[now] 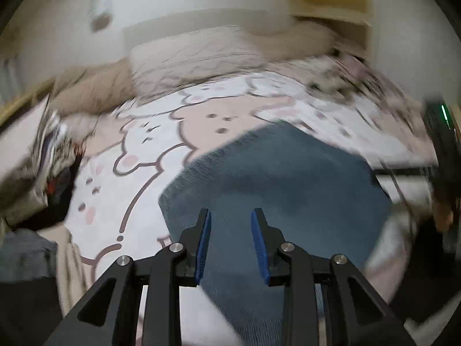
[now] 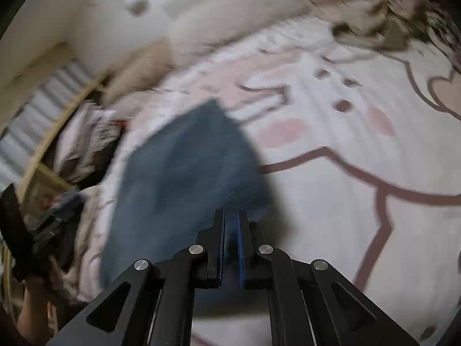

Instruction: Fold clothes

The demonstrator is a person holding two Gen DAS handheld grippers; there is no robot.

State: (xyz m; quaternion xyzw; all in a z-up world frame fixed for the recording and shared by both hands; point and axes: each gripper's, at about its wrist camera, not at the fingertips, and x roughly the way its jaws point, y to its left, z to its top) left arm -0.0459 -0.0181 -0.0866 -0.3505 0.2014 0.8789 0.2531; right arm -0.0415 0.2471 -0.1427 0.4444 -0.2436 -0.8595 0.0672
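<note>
A bedsheet (image 1: pixel 138 178) printed with cartoon bears covers the bed. On it lies a blue cloth (image 1: pixel 273 178), folded flat. The left gripper (image 1: pixel 231 216) hovers over it, jaws released. The right gripper (image 2: pixel 230 216) is clenched on the cloth's edge.

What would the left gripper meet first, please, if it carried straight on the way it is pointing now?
Most likely the blue garment: the left gripper is open, and the cloth fills the view directly ahead of its fingers, spread on the cartoon-print bedcover. Blur makes the depth uncertain.
</note>
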